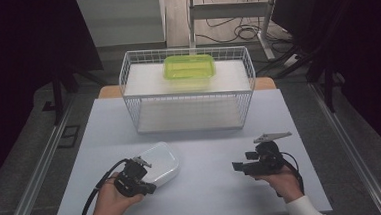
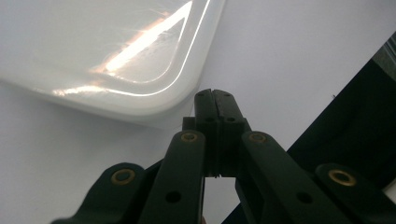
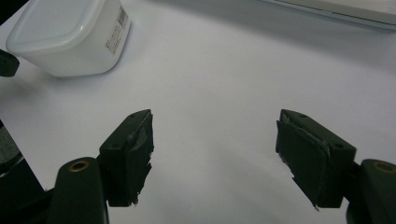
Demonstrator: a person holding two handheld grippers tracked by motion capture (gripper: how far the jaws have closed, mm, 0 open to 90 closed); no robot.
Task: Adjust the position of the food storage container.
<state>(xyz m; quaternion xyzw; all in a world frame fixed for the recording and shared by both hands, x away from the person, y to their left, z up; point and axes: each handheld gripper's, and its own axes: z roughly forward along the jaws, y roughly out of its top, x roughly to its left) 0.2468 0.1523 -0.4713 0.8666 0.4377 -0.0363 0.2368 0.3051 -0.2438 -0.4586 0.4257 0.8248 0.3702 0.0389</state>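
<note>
— Where's the left gripper (image 1: 141,176)?
— Near edge, jaws pressed together, empty, tips just beside the white container (image 1: 158,162) on the table (image 1: 208,186).
— The right gripper (image 1: 243,167)?
— Spread wide over bare tabletop, well apart from it.
— Farther back?
— A wire basket (image 1: 187,90) holding a green box (image 1: 189,66).

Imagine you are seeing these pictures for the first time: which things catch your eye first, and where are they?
The bright green translucent plastic container stands out, sitting on the upper shelf of the white wire basket rack at the table's far side. Nearer, a white rounded plastic lidded box lies on the table, with the shut left hand-held gripper beside it. The right hand-held gripper, jaws open, holds nothing.
</note>
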